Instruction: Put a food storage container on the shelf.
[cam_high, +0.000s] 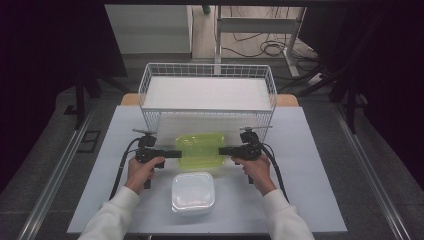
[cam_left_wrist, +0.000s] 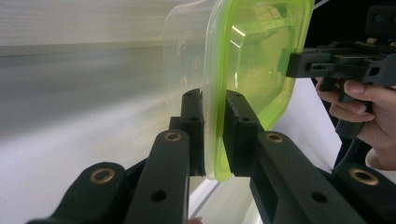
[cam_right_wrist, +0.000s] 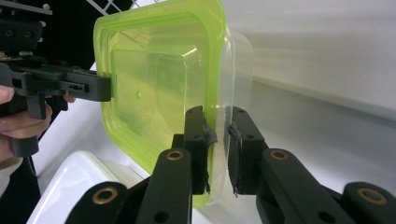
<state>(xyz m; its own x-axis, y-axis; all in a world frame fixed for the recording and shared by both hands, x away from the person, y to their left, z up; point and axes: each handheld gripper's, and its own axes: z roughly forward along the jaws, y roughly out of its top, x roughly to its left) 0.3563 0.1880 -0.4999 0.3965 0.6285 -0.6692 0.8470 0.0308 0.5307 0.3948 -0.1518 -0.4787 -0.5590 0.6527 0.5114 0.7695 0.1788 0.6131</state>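
Container (cam_high: 200, 149) with green lid, gripped at both rims above the surface (cam_high: 310, 165) before the wire basket (cam_high: 207, 95): left gripper (cam_high: 175, 154) fingers (cam_left_wrist: 194, 128) clamped, right gripper (cam_high: 225, 150) likewise. Risk judged: uneven pull, thin rim slipped free, box dropped onto the white-lidded container (cam_high: 193, 192).

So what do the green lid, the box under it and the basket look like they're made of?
Green lid: translucent glossy plastic, judging by the light shining through and the moulded rim.
Box beneath it: clear, slightly frosted plastic; the background shows through its wall.
Basket: thin wire grid, likely metal with a white coating; the coating type is hard to tell.
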